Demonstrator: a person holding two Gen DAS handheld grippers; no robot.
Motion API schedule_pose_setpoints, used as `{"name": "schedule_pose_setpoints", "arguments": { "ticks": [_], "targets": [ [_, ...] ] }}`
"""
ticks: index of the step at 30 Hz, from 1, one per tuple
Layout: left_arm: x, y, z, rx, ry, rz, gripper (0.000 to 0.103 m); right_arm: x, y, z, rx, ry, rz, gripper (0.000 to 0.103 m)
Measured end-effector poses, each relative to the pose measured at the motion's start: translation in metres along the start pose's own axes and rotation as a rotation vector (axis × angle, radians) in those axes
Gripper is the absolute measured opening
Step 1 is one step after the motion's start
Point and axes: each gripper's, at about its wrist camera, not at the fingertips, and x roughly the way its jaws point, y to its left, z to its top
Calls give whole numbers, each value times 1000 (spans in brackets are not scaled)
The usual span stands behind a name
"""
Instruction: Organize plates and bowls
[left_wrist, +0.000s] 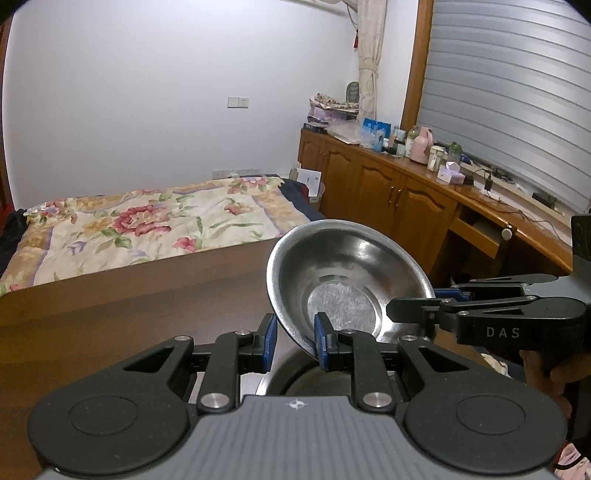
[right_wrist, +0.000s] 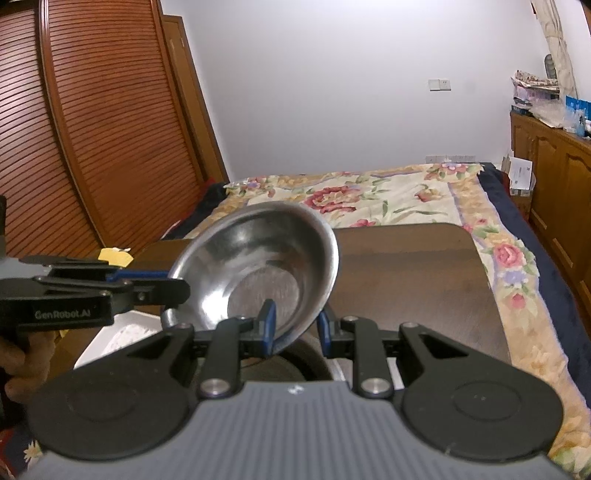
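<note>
Bowl (left_wrist: 343, 280) aloft, tilted over tabletop (left_wrist: 147, 314), rim clamped at six o'clock in left gripper (left_wrist: 293, 332) jaws, at three o'clock in right gripper (left_wrist: 417, 301). Mid-carry, likely; next: level, then lower gently.

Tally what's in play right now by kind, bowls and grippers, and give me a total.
Steel bowl: 1
Grippers: 2 (left gripper, right gripper)
Total: 3
</note>
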Motion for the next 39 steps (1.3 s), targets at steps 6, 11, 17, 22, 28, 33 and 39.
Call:
{"name": "schedule_pose_setpoints", "arguments": {
  "ticks": [6,11,17,22,28,33,39],
  "targets": [
    [-6,-2,-18,4,5,4,24,-2,4,-16,10,11,3,26],
    [-9,-4,-31,-6,12,1,24,-3,7,-27,22,13,7,26],
    [-14,-7,-43,0,7,9,24,-2,8,-38,51,14,14,26],
    [-12,-4,-52,-16,20,14,25,-2,12,-47,51,17,11,26],
    [-9,-4,-58,-11,30,32,25,-1,20,-53,13,13,-16,26],
    [-7,-6,-64,5,33,47,25,1,22,-56,-4,9,-35,26],
    [-7,-8,-67,21,25,60,25,0,23,-60,-5,1,-48,27]
  ]
}}
